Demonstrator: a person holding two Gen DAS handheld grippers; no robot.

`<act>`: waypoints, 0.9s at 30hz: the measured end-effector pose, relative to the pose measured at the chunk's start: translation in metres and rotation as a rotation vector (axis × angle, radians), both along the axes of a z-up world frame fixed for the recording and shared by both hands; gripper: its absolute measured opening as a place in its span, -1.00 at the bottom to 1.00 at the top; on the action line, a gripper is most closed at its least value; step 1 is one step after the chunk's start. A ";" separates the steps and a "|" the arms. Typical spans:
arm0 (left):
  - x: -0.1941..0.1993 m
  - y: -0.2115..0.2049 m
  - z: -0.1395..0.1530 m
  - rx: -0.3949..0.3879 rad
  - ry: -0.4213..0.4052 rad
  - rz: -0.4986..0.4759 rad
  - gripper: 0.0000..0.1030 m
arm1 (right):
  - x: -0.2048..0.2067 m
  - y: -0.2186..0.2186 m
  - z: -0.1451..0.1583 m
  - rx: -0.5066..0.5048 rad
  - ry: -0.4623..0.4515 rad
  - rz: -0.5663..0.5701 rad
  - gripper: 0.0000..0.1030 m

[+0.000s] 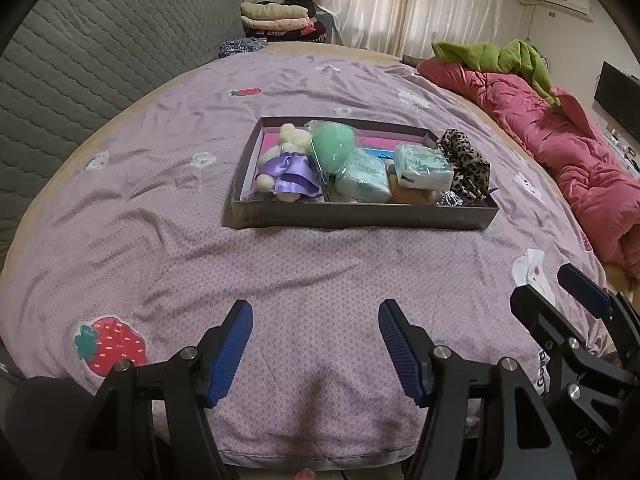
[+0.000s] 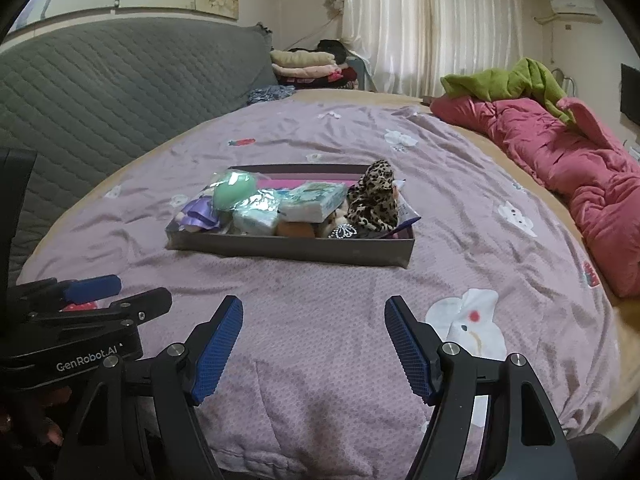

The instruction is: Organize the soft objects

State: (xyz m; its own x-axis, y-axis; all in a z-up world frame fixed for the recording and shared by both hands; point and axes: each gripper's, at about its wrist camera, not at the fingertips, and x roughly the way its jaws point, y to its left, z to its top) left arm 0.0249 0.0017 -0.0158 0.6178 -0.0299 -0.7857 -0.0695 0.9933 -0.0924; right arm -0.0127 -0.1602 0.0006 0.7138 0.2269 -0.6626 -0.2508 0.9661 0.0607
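**Both claws spread wide, box of soft things ahead**

My left claw (image 1: 316, 350) and right claw (image 2: 314, 350) hang spread and empty over the bedspread (image 1: 320, 264). The box (image 1: 360, 216) of soft objects sits at twelve o'clock. I'd approach the leopard scrunchie (image 1: 466, 168), at its two o'clock corner, from above.

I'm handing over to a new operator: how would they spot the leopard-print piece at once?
On the lilac patterned bedspread sits a shallow dark cardboard tray full of soft things. Look at its right end, beside the pale blue tissue packs. The crumpled leopard-print fabric piece is the only brown-and-black spotted item there.
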 end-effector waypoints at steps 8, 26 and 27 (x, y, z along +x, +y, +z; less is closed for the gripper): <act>0.002 0.001 -0.007 -0.001 0.025 0.003 0.26 | 0.004 0.001 -0.008 0.005 0.037 0.006 0.45; 0.004 0.001 -0.010 0.015 0.037 0.001 0.26 | 0.006 0.000 -0.013 0.013 0.056 0.005 0.45; 0.004 0.001 -0.011 0.015 0.038 0.000 0.26 | 0.007 0.000 -0.015 0.011 0.063 0.004 0.45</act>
